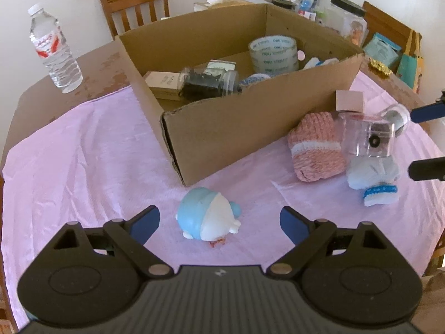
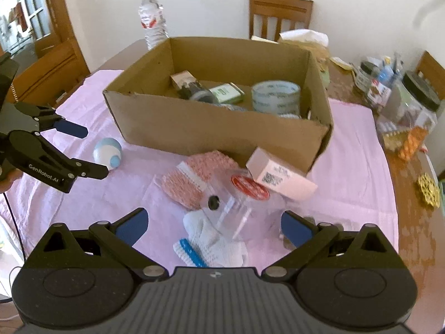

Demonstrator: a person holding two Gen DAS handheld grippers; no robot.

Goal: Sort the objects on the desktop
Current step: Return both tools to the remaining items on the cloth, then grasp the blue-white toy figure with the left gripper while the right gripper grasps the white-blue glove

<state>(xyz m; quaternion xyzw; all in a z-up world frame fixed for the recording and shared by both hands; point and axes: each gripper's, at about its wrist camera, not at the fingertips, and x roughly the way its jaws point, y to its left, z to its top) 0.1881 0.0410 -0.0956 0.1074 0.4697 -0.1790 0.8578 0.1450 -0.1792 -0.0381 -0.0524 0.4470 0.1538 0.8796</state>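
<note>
A cardboard box (image 1: pixel 250 122) (image 2: pixel 194 128) stands on the pink cloth and holds a tape roll (image 1: pixel 274 54) (image 2: pixel 275 97), a jar and small boxes. My left gripper (image 1: pixel 219 222) is open, its fingers on either side of a blue and white toy (image 1: pixel 207 217) (image 2: pixel 107 153) lying on the cloth. My right gripper (image 2: pixel 214 226) is open above a clear plastic box (image 2: pixel 239 208) (image 1: pixel 370 139) and a white sock with a blue band (image 2: pixel 214 243) (image 1: pixel 372 181). A pink knitted piece (image 1: pixel 315 147) (image 2: pixel 192 181) and a small pink carton (image 2: pixel 281 178) (image 1: pixel 350 100) lie beside them.
A water bottle (image 1: pixel 54 50) (image 2: pixel 153 19) stands on the wooden table behind the box. Jars and clutter (image 2: pixel 397 94) fill the far right corner. Wooden chairs (image 1: pixel 136 2) stand around. The left gripper (image 2: pixel 91 151) shows at the left of the right wrist view.
</note>
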